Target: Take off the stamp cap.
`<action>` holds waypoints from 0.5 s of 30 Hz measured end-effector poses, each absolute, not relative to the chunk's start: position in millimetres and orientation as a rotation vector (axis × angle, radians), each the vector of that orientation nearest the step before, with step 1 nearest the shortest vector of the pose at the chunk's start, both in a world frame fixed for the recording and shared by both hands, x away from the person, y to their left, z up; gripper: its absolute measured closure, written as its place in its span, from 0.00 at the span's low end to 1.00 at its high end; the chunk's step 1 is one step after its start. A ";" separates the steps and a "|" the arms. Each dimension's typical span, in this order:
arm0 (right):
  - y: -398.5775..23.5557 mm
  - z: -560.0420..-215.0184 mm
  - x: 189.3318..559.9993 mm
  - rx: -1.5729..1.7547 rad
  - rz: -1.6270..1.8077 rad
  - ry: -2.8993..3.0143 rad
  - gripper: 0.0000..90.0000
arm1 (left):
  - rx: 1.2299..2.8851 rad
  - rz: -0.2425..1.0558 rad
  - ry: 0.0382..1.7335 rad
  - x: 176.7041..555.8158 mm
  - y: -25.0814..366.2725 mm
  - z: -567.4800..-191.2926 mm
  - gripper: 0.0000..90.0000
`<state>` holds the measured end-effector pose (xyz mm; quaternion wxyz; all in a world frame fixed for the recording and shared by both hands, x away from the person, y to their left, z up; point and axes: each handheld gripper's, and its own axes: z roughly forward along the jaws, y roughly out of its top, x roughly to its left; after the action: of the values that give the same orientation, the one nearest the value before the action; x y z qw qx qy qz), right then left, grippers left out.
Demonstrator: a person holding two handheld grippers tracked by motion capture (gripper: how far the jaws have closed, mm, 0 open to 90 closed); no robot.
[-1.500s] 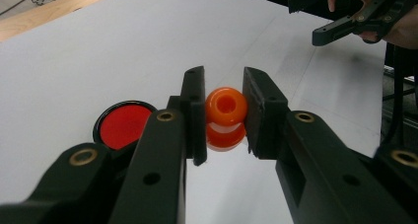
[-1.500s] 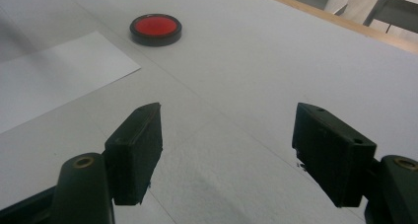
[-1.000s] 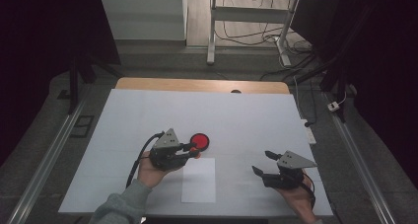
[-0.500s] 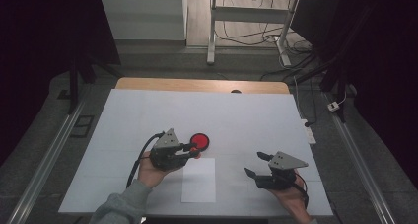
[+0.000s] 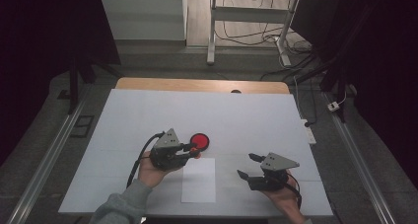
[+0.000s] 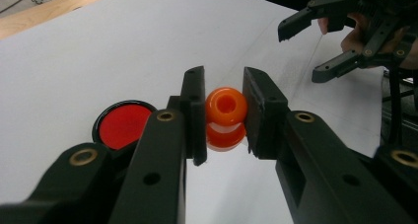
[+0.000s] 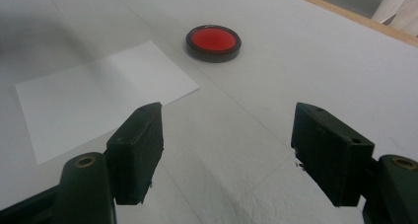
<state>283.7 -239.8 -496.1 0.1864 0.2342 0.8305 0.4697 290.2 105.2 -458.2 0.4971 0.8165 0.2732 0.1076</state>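
**Orange bead pinched above the table, right jaws wide**

Near the middle of the white table, the left gripper is clamped on a small orange bead, its two black jaws pressing the bead from either side. From the left gripper view the bead looks like two rounded lobes stacked, with a hole through the top one facing the camera. Just beside it, a red disc with a black rim lies flat on the table. A white sheet of paper lies close in front of the disc, towards the person. Over to the right, the right gripper hovers low over bare table with its jaws spread wide and nothing between them, pointing towards the paper and the disc.
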 end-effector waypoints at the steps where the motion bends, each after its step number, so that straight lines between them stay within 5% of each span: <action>1: -238.6 -496.4 283.9 0.653 1.324 2.343 0.31 | 1.972 0.260 0.664 290.3 105.7 -458.1 0.80; 15: -218.1 -501.5 284.5 0.614 1.332 2.361 0.32 | 1.978 0.257 0.665 290.5 104.7 -459.2 0.80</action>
<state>284.5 -218.1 -501.5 0.1801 0.2174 0.8354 0.4716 290.5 104.7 -459.2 0.4966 0.8166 0.2744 0.1062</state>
